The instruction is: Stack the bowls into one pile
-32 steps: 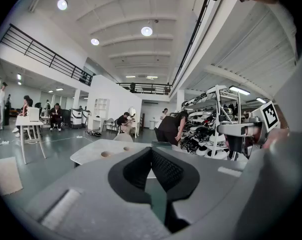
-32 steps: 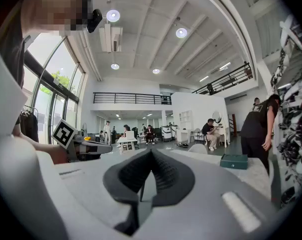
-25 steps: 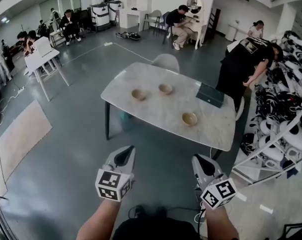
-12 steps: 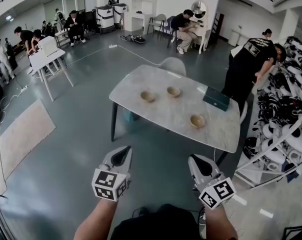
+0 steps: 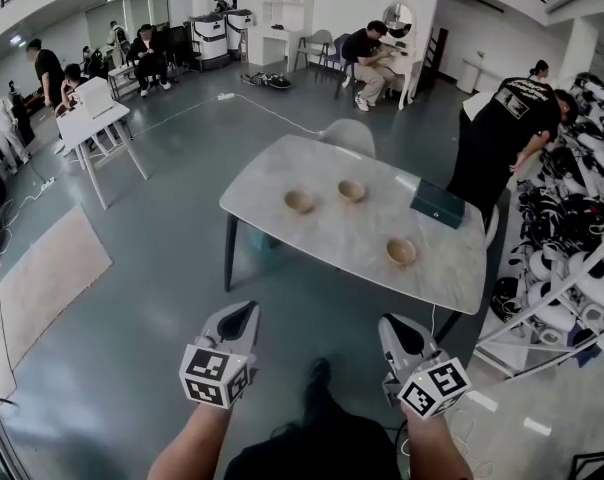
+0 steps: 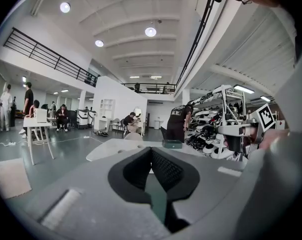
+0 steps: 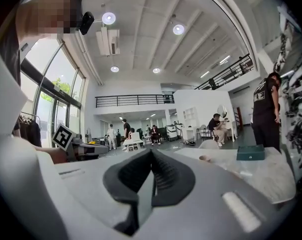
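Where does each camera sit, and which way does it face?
Head view: on the head, looking down at table, bowls; left gripper, right gripper, forearms show.
Left gripper view: on left gripper, along shut jaws toward table; right gripper shows.
Right gripper view: likewise on its gripper; left gripper shows.
Both share the box.

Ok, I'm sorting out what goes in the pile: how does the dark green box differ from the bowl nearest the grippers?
The dark green box is rectangular and flat-topped; the nearest bowl is round and open on top. The box is dark green, the bowl tan. The box lies at the far right edge of the table, the bowl nearer the near edge. Both rest on that table.
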Tool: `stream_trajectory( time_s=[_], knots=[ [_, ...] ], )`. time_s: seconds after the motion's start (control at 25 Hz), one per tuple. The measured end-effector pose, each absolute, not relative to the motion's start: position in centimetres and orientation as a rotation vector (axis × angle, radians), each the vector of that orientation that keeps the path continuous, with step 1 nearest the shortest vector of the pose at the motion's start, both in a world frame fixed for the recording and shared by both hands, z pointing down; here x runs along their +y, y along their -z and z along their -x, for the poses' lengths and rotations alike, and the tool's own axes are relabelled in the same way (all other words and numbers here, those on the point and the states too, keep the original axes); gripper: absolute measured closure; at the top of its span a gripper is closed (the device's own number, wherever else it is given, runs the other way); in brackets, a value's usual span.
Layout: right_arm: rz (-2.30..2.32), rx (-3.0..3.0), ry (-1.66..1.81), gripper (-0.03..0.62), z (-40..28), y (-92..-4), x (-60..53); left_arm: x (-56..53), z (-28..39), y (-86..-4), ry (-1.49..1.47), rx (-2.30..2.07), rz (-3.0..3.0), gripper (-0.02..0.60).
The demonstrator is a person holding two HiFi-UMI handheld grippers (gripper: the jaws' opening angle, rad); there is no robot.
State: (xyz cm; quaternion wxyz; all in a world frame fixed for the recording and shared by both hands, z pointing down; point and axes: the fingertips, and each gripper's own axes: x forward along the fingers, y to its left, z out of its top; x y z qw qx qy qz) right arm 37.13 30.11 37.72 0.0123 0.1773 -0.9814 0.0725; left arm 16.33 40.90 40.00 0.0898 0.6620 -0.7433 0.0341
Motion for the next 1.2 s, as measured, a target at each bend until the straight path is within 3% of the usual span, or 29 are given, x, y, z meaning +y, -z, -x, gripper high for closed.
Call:
stream_trajectory(
  time_s=[0.8, 1.2],
  knots=[
    [-0.453, -3.005, -0.303, 0.592, -22.8, -44.0, 4.2, 14.6, -4.4, -43.7, -0.144, -2.139, -1.910, 0.571],
    [-0.406, -2.954, -0.316, 0.592, -18.8, -45.6, -5.7, 3.2, -2.2, -43.7, -0.228, -2.091, -1.928, 0.571]
  ],
)
